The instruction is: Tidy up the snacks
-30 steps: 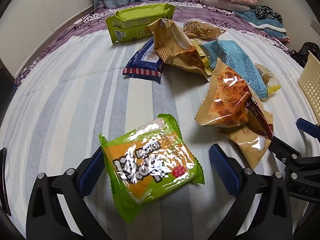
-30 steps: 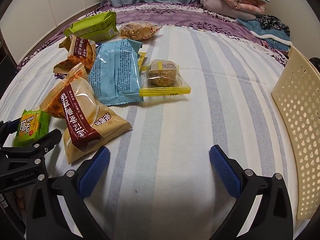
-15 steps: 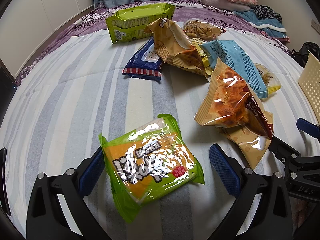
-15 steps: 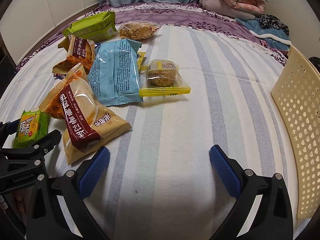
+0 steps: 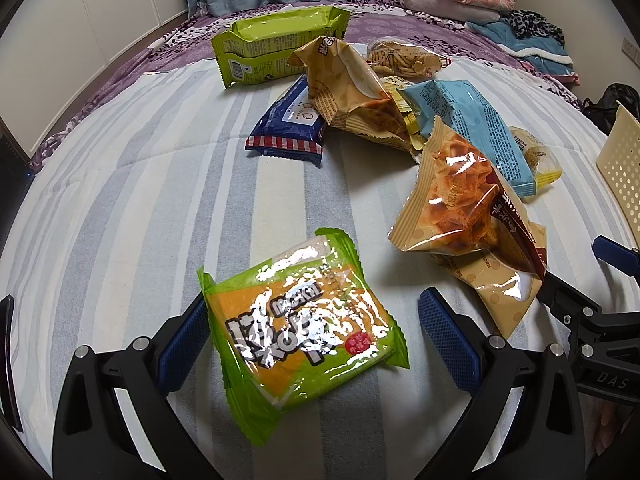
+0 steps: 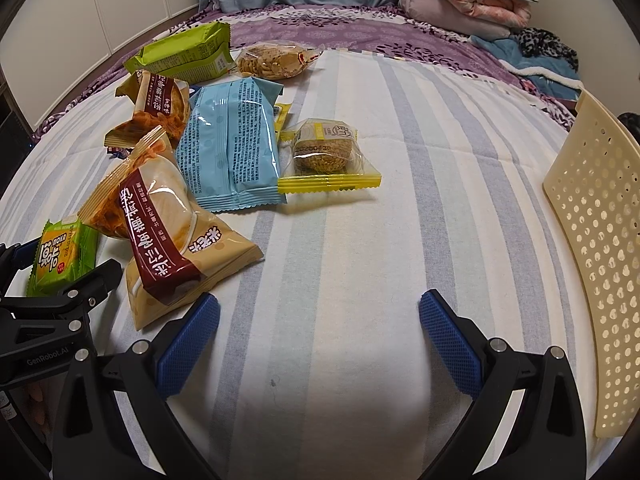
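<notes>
A green and orange snack packet (image 5: 300,328) lies flat on the striped bed between the wide-apart fingers of my left gripper (image 5: 316,340), which is open; its left pad sits at the packet's edge. The same packet (image 6: 60,256) shows at the far left of the right wrist view. A tan crisp bag with a maroon band (image 6: 168,240) lies just ahead-left of my right gripper (image 6: 320,340), which is open over bare sheet. Farther back lie a light blue packet (image 6: 232,140), a yellow-edged round cake (image 6: 324,152), a lime green pack (image 5: 276,44) and a navy packet (image 5: 292,124).
A cream perforated basket (image 6: 596,248) stands at the right edge of the bed. Folded blankets and clothes (image 6: 472,4) are piled at the far right corner. A purple floral cover (image 6: 360,32) runs along the far side, with white cupboard doors (image 5: 80,28) to the left.
</notes>
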`<control>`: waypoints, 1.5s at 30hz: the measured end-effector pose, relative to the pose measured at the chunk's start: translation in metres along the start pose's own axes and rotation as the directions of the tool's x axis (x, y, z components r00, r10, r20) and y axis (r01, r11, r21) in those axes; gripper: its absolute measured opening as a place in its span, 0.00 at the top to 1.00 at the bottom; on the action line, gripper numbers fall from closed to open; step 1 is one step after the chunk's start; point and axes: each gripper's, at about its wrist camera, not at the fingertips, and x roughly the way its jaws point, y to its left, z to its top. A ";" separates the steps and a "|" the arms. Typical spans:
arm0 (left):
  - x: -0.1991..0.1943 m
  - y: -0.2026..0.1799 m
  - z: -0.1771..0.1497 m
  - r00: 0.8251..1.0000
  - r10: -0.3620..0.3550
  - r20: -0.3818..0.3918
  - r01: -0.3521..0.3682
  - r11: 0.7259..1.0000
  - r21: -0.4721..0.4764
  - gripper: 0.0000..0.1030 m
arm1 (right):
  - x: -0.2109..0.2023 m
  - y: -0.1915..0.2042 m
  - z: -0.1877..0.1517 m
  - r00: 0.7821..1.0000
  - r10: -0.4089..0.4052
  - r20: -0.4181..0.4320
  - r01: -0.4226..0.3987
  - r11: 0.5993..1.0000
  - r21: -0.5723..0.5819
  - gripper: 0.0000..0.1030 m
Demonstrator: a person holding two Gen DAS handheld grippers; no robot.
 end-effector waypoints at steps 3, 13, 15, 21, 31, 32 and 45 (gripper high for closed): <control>0.000 0.000 0.000 1.000 0.002 0.000 -0.002 1.000 0.001 0.02 | 0.000 0.000 0.000 1.000 0.000 0.000 0.000 1.000 0.000 0.05; 0.001 0.000 0.000 1.000 0.001 0.001 -0.001 1.000 0.001 0.02 | 0.000 0.002 0.000 1.000 -0.002 0.005 0.002 1.000 -0.001 0.05; 0.001 0.000 0.000 1.000 0.001 0.000 -0.001 1.000 0.001 0.02 | 0.000 0.002 0.000 1.000 -0.002 0.005 0.002 1.000 -0.001 0.05; 0.001 0.000 0.000 1.000 0.001 0.001 -0.001 1.000 0.001 0.02 | 0.000 0.002 0.000 1.000 -0.003 0.004 0.003 1.000 -0.002 0.05; -0.003 0.002 0.000 1.000 -0.004 0.005 0.004 1.000 -0.001 0.02 | -0.003 -0.001 0.000 1.000 0.009 0.010 -0.009 1.000 -0.009 0.05; -0.004 0.003 -0.001 1.000 -0.008 0.008 0.008 1.000 -0.005 0.02 | -0.005 -0.002 -0.001 1.000 0.015 0.015 -0.015 1.000 -0.012 0.05; -0.017 0.019 -0.008 0.999 -0.039 0.009 0.039 0.998 -0.045 0.02 | -0.037 -0.007 0.004 0.982 0.137 0.133 -0.136 0.991 -0.018 0.05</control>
